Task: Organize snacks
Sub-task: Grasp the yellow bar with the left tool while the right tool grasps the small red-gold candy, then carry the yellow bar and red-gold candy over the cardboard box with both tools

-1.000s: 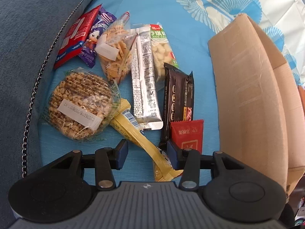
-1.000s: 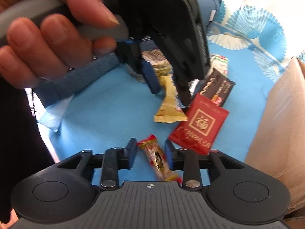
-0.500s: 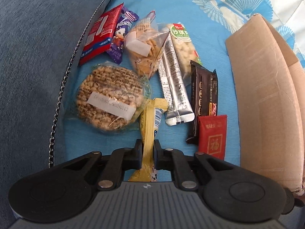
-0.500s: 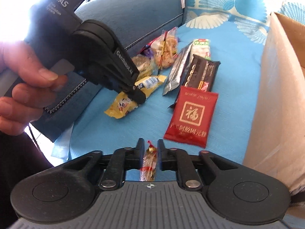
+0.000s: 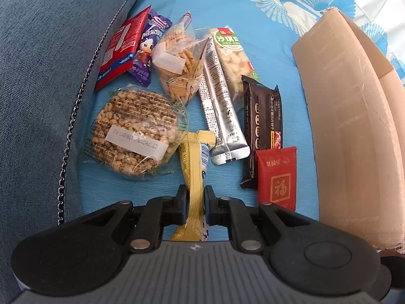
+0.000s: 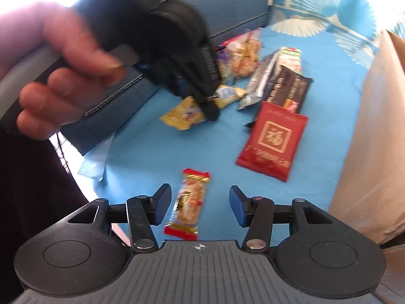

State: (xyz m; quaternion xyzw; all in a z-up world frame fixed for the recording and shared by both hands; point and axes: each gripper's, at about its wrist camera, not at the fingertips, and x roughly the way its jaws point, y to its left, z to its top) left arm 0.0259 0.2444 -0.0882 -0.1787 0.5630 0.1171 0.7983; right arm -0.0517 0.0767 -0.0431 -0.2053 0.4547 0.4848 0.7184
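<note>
Left tongs (image 5: 195, 204) clamped on yellow bar (image 5: 193, 174) — far end of bar next to puffed-grain disc (image 5: 133, 130) and silver sachet (image 5: 222, 111) on blue sheet (image 5: 273, 45). Right tongs (image 6: 198, 204) just been opening, now wide apart — red-ended candy (image 6: 191, 201) lying loose on sheet between pads, touching neither. Red packet (image 6: 272, 138) and black bar (image 6: 289, 88) just beyond, close to cardboard box (image 5: 354, 116). Rest of snacks bunched by blue cushion (image 5: 45, 81). Right view blurred.

Glossy foil sachet (image 5: 222, 116), matt cardboard box (image 5: 354, 136)
</note>
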